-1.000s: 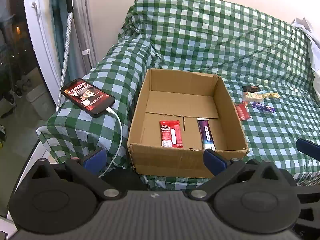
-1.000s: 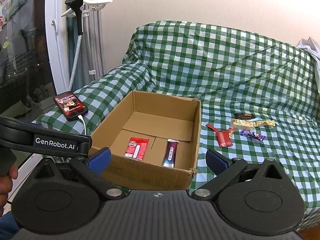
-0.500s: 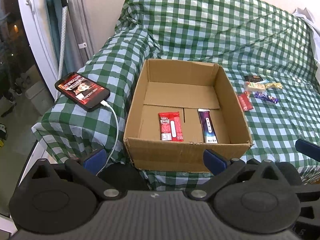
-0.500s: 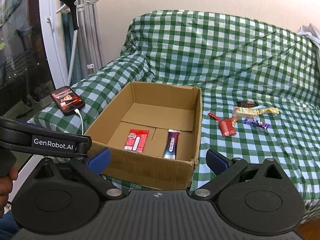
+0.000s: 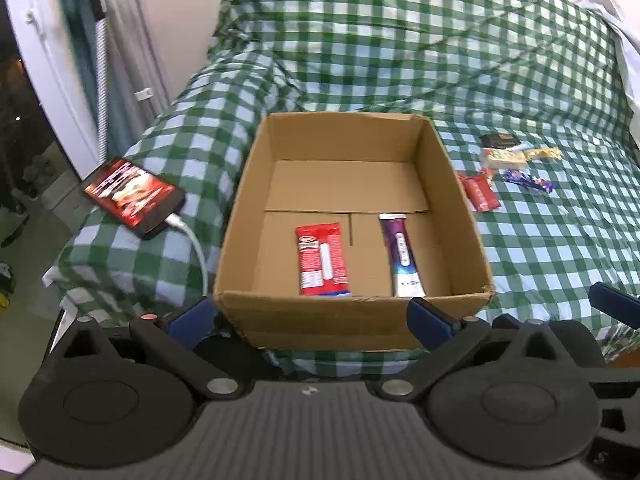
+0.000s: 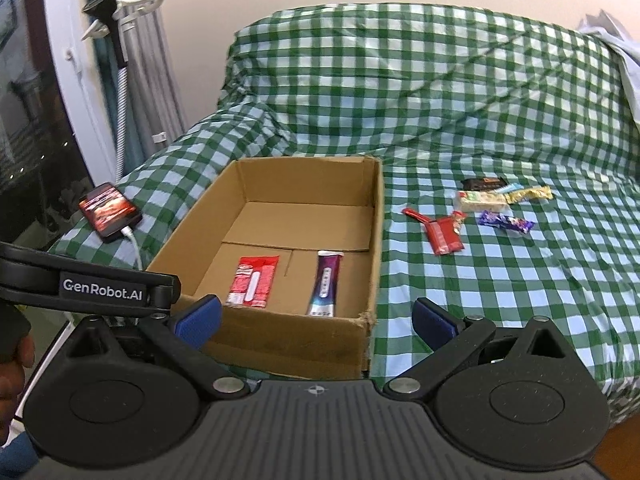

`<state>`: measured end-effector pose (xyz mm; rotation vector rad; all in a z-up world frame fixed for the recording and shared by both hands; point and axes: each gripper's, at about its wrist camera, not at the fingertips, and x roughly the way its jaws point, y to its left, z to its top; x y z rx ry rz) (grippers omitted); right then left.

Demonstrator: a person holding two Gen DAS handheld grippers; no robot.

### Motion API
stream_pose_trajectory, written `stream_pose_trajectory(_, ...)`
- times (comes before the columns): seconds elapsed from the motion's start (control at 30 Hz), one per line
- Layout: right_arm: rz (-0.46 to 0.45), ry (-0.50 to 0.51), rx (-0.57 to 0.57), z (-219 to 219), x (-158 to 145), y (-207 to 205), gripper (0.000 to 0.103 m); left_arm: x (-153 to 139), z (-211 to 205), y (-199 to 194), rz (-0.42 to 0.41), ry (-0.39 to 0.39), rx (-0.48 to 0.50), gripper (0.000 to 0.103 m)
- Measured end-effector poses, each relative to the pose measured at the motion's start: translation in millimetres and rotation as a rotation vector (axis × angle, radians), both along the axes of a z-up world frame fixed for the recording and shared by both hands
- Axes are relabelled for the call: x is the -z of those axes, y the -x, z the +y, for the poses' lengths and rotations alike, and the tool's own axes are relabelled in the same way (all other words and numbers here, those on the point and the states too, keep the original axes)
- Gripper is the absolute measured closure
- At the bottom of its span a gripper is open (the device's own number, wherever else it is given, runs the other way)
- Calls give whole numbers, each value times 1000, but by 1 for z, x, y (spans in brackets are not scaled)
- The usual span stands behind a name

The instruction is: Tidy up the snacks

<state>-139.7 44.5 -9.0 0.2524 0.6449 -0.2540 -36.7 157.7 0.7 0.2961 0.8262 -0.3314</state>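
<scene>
While both grippers, left (image 5: pixel 310 316) and right (image 6: pixel 316 318), hover with jaws apart and empty, the cardboard box (image 6: pixel 372 240) holds two snack bars (image 5: pixel 322 261); loose snacks (image 6: pixel 478 210) lie beside its right wall on the checked sofa (image 6: pixel 500 280). A charging phone (image 5: pixel 134 198) sits on the left armrest. Only the right view catches a hand (image 6: pixel 12 372).

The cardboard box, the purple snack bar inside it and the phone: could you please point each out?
cardboard box (image 5: pixel 352 316), left wrist view, front wall.
purple snack bar (image 5: pixel 401 254), left wrist view, middle of wrapper.
phone (image 6: pixel 109 209), right wrist view, centre of screen.
</scene>
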Motion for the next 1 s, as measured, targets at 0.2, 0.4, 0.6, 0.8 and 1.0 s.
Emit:
stream_pose_trajectory(0.2,-15,-13,62,-32,4,1,2,-2,-38,-8,8,-23,52,0)
stream_pose_trajectory(0.4,-26,-19,180,-83,8,11,2,-4,-89,-24,29,-43,111,0)
stream_pose_trajectory(0.6,-5,35,307,-148,12,17,2,-2,-159,-45,85,-32,181,0)
stream_pose_trajectory(0.8,27,88,403,-219,27,6,2,7,-248,-74,164,-13,271,0)
stream_pose_trajectory(1.0,61,140,399,-286,54,-34,2,55,-335,-131,298,-43,238,0)
